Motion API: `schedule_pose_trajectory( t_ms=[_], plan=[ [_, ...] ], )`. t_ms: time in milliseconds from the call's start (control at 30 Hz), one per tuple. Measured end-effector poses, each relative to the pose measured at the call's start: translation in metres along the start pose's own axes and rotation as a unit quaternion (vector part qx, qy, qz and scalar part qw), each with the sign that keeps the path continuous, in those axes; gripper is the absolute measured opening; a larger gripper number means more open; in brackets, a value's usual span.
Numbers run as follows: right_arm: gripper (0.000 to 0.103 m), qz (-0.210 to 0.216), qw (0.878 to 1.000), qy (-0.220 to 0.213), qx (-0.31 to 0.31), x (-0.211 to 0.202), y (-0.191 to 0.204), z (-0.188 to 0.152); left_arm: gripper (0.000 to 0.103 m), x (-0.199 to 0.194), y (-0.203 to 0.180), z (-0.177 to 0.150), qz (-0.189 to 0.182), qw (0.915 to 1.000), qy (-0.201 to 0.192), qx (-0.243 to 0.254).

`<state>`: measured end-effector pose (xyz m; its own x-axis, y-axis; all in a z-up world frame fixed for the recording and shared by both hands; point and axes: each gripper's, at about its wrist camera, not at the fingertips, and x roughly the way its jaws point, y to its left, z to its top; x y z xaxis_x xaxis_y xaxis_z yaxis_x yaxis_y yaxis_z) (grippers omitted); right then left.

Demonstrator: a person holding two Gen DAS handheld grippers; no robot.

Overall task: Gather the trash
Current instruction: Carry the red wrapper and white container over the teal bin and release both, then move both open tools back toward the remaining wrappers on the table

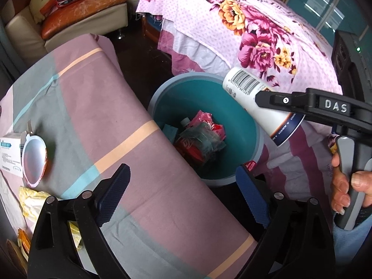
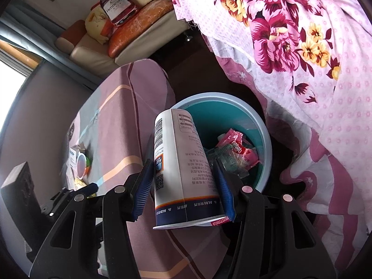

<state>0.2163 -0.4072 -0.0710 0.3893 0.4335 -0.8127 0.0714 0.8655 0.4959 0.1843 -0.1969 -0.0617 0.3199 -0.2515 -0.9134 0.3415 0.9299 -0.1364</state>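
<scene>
Trash here is a tall white paper cup (image 2: 183,162) with a barcode, a dark blue band near its mouth and small printed text. It is clamped between the ribbed blue pads (image 2: 142,186) of the right gripper (image 2: 183,181), tilted base-first over the bin (image 2: 265,139). From the left wrist view the same cup (image 1: 262,102) sits at about two o'clock, above the bin's far rim.

Going left to right in the left wrist view: at nine o'clock a round foil-lidded tub (image 1: 34,160) with an orange edge lies on its side against a small white carton (image 1: 9,153), whose print is too small to read. Yellow crumpled wrappers (image 1: 30,202) at eight o'clock are partly hidden by the left gripper (image 1: 183,197), whose fingers stand wide apart with nothing between them. All rest on a table under smooth cloth (image 1: 104,116) in mauve, grey and peach bands.

At centre, the round teal plastic bin (image 1: 258,144) with its pale rim holds crinkled pink and red wrappers (image 1: 204,125) and a clear crushed bottle, its shape hard to make out. At three to four o'clock a hand (image 1: 346,181) grips the right gripper's handle, cut off by the frame edge. Behind it, a pink floral bedcover (image 1: 244,23) drapes in soft folds.
</scene>
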Motion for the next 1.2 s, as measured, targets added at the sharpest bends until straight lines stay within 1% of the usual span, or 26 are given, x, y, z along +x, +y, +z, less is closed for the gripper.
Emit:
schedule_pose_trajectory(
  t_ms=[233,367,500,867,1200],
  plan=[
    [0.052,-0.008,1.000,0.007,-0.006,0.007,0.008,-0.001,0.092,-0.005,0.012,-0.007,-0.008,0.9998,0.001,-0.017],
    [0.064,-0.014,1.000,0.006,-0.012,0.007,0.015,-0.002,0.092,-0.009,0.019,-0.010,-0.012,0.9996,-0.002,-0.027],
    [0.071,-0.019,1.000,0.007,-0.014,0.006,0.021,-0.003,0.092,-0.013,0.025,-0.014,-0.014,0.9993,-0.006,-0.035],
    [0.076,-0.029,0.999,0.020,-0.032,0.007,0.050,-0.011,0.093,-0.029,0.042,-0.030,-0.022,0.9979,-0.015,-0.058],
    [0.077,-0.031,0.996,0.036,-0.072,0.009,0.093,-0.028,0.093,-0.051,0.068,-0.053,-0.023,0.9950,-0.032,-0.091]
  ],
)
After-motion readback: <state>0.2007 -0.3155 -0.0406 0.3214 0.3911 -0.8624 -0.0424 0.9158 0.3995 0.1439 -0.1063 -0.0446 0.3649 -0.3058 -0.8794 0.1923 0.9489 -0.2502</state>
